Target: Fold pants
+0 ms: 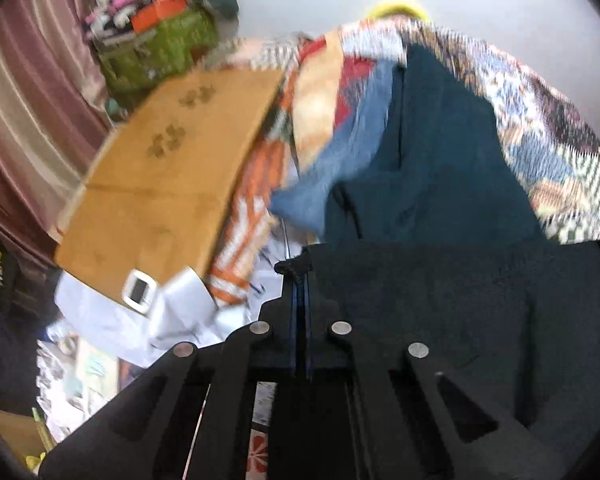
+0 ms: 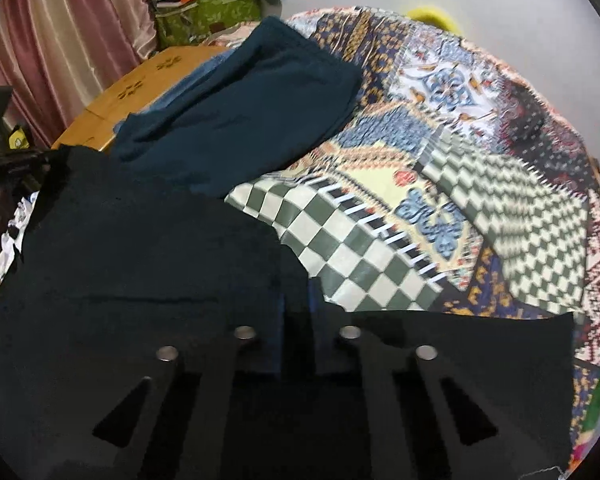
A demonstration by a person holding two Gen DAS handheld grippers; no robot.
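Black pants (image 2: 148,248) are held up over a patchwork quilt (image 2: 440,152); in the left wrist view they (image 1: 460,320) hang to the right of the fingers. My left gripper (image 1: 302,280) is shut on an edge of the black pants. My right gripper (image 2: 298,304) is shut on another edge of the same pants, whose cloth drapes over its fingers on both sides. The left gripper (image 2: 16,160) also shows at the far left of the right wrist view, holding the pants' corner.
Dark teal pants (image 2: 252,112) lie on the quilt beyond, over a blue garment (image 1: 340,160). A wooden panel (image 1: 168,168) stands at the left. Pink curtains (image 2: 60,40) and a green box (image 2: 208,16) with clutter are behind.
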